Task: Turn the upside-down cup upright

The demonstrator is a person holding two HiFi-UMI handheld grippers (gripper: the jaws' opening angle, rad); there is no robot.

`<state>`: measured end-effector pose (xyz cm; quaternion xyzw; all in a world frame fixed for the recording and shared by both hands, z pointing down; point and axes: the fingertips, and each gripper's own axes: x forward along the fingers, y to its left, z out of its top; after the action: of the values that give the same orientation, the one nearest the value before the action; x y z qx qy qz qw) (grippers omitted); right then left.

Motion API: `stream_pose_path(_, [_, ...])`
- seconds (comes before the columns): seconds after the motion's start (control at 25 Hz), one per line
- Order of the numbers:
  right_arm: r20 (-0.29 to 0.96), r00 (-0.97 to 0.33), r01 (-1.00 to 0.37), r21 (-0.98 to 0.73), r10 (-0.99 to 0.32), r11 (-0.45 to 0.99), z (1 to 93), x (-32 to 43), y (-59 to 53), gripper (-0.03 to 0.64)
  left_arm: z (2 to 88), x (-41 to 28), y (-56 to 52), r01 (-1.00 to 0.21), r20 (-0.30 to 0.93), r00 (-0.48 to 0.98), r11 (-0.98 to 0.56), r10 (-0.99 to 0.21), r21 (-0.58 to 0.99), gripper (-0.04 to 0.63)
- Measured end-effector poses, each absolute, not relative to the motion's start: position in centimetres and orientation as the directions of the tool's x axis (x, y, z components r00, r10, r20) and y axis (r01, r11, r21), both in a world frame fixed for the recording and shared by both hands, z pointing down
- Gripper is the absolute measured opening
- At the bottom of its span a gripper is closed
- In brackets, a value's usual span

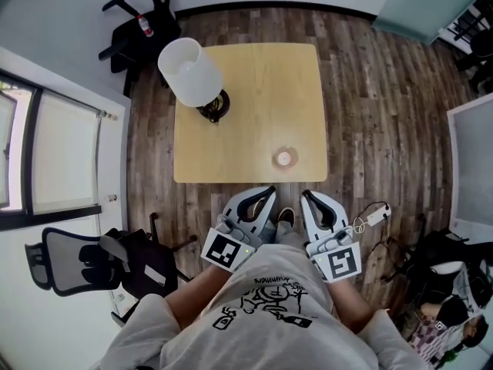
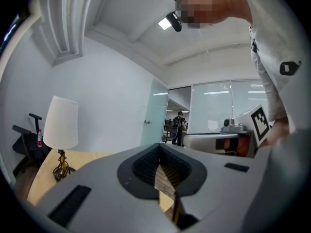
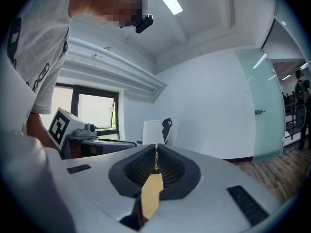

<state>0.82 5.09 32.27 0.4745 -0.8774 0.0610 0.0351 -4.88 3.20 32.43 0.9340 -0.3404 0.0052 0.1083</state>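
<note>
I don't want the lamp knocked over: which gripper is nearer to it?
Left. The left gripper sits off the table's near edge, on the lamp's side; the right gripper is beside it, farther away.

a clear cup (image 1: 284, 158) stands on the square wooden table (image 1: 262, 91), just ahead of both sets of fingertips and between their lines. the left gripper (image 1: 269, 192) and right gripper (image 1: 306, 196) are side by side, short of the table's near edge, jaws together and empty. a white-shaded lamp (image 1: 190, 72) stands far ahead, to the left.
</note>
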Motion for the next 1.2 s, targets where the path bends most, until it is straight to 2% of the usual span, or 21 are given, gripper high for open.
stream_pose_path(0.16, [0.112,-0.562,-0.827,-0.082,-0.819,0.556,33.9,1.8,3.9,0.026,34.4,-4.4,2.3,-0.646,0.102,0.762,-0.737,-0.640,0.201,0.008])
stream_pose_path(0.6, [0.198,-0.580,-0.814,-0.117,-0.790,0.569,42.4,2.9,2.9,0.026,42.9,-4.5,1.4,-0.652,0.210,0.758,-0.730,-0.618,0.205,0.008])
stream_pose_path(0.96, [0.213,-0.571,-0.820,-0.108,-0.793,0.562,48.8,2.8,0.9,0.036,48.6,-3.8,0.1,-0.620,0.196,0.784,-0.751,-0.589,0.226,0.009])
stream_pose_path(1.0, [0.216,-0.570,-0.821,-0.109,-0.793,0.560,49.5,2.8,0.7,0.050,49.1,-3.9,0.0,-0.617,0.191,0.787,-0.755,-0.587,0.222,0.009])
stream_pose_path(1.2, [0.243,-0.571,-0.819,-0.106,-0.784,0.563,53.3,2.2,-0.2,0.202,51.0,-3.9,-0.9,-0.611,0.166,0.792,-0.766,-0.588,0.202,0.009])
